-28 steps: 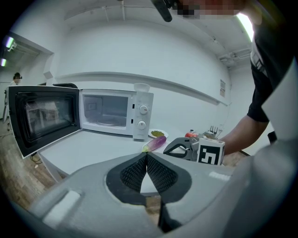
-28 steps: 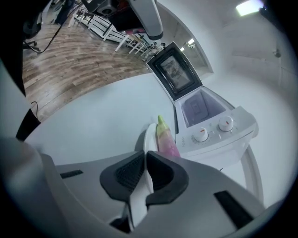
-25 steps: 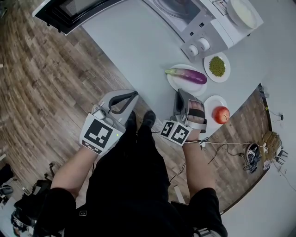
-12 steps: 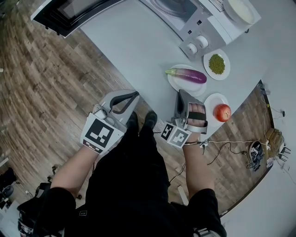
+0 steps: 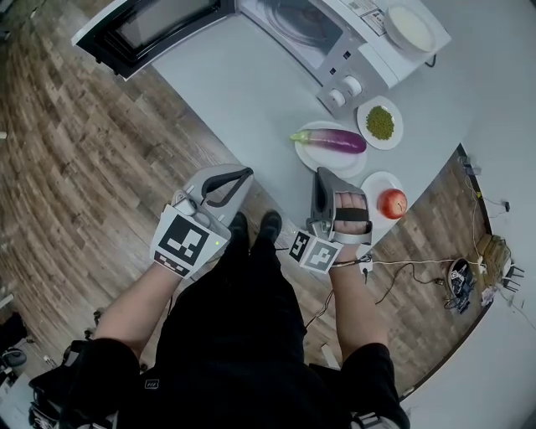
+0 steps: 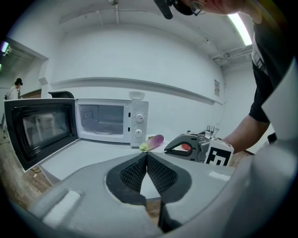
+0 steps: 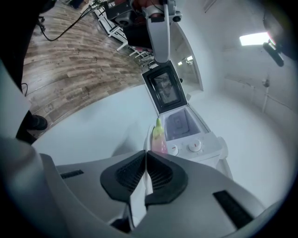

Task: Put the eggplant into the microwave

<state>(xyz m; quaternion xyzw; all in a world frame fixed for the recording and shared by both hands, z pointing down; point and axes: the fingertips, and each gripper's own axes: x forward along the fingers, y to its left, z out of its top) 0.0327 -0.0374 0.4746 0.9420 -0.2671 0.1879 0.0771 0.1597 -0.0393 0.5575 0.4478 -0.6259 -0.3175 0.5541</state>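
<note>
A purple eggplant [image 5: 332, 140] with a green stem lies on a white plate [image 5: 311, 158] in front of the microwave [image 5: 306, 23], whose door [image 5: 151, 25] hangs wide open. My right gripper [image 5: 322, 177] is shut and empty, held at the table's near edge just short of the plate. Out over the wooden floor to the left, my left gripper [image 5: 242, 177] is shut with nothing in it. The left gripper view shows the eggplant [image 6: 154, 141], the open microwave [image 6: 111, 122] and the right gripper [image 6: 195, 147]. The right gripper view has the eggplant [image 7: 159, 134] straight beyond the closed pads.
A small plate of green beans [image 5: 380, 122] sits right of the eggplant, and a red fruit [image 5: 392, 203] on its own plate lies by the table's right edge. A white bowl [image 5: 409, 26] stands on top of the microwave. Cables [image 5: 456, 281] trail on the floor.
My right gripper has risen a little and rolled slightly, with its pads still together. The left gripper has hardly moved. The eggplant lies as before.
</note>
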